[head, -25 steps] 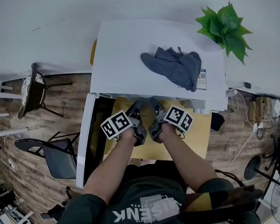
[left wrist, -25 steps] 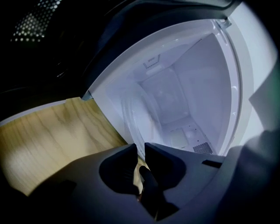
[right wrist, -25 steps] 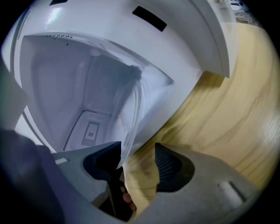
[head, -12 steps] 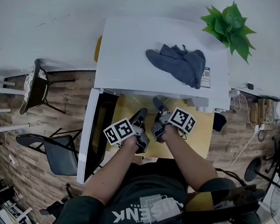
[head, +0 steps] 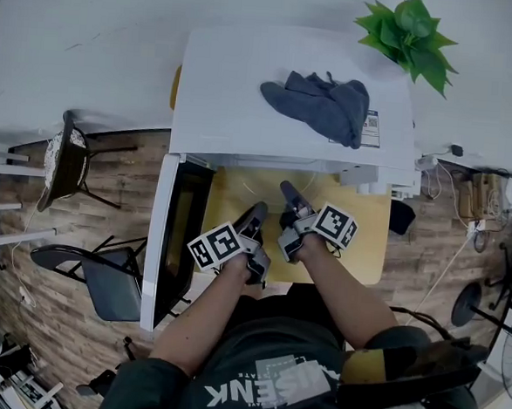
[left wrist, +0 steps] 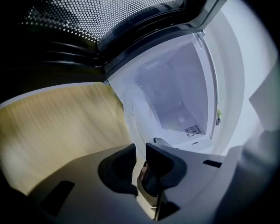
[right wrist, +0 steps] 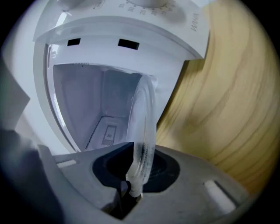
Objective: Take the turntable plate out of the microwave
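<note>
Turntable plate [right wrist: 142,127] of clear glass, seen edge-on in right gripper view. Near rim sits between jaws of right gripper [right wrist: 136,153], which have just been closing and now clamp it. Plate reaches from jaws toward open cavity of microwave [right wrist: 122,26], above wooden table [right wrist: 227,109]. Left gripper [left wrist: 140,151]: jaws narrow, just eased slightly wider, plate rim in gap, pads on it. Door [head: 180,229] swung open at left. Grey cloth [head: 320,108] lies on microwave top.

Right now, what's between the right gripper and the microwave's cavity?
The glass turntable plate: its rim sits in the right gripper, whose jaws have just been closing on it, with the microwave cavity behind. The right gripper view shows this.
</note>
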Available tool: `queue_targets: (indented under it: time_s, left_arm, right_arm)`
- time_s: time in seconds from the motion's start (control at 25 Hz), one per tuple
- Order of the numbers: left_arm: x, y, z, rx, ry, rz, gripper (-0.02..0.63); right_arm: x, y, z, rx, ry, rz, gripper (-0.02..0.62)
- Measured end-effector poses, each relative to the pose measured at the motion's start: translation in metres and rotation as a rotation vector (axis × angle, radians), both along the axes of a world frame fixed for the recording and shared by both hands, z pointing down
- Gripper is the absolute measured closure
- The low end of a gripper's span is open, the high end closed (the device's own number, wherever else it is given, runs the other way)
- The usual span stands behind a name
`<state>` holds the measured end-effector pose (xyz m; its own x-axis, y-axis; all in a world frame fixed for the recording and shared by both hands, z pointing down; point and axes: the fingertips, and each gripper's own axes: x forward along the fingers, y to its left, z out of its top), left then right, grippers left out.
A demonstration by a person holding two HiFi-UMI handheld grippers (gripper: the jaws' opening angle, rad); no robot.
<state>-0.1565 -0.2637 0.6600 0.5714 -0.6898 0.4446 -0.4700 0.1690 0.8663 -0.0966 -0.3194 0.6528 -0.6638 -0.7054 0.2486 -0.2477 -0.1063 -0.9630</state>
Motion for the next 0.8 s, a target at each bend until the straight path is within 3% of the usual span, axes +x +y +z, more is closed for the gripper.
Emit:
queue_targets:
  time_s: [0.12, 0.28, 0.4, 0.56, 0.8]
  left_arm:
    - [-0.004, -0.002, 0.000, 0.033, 0.002, -0.010, 0.524]
    - [-0.017, -0.022, 0.002, 0.060, 0.089, -0.107, 0.462]
    - [-0.026, -0.035, 0.004, 0.069, 0.098, -0.129, 0.462]
    - [-0.027, -0.037, 0.003, 0.074, 0.120, -0.125, 0.506]
    - [-0.025, -0.018, 0.001, 0.107, 0.105, -0.116, 0.514]
  right_arm:
    - [-0.001, 0.004, -0.002, -0.001, -0.041, 0.006, 0.545]
    - [-0.002, 0.011, -0.008, 0.038, -0.081, -0.020, 0.551]
    - [-0.001, 0.026, -0.003, 0.004, -0.077, -0.026, 0.554]
    - [0.001, 0.036, -0.003, 0.011, -0.084, -0.035, 0.555]
    - [0.003, 0.052, -0.006, 0.044, -0.041, -0.051, 0.554]
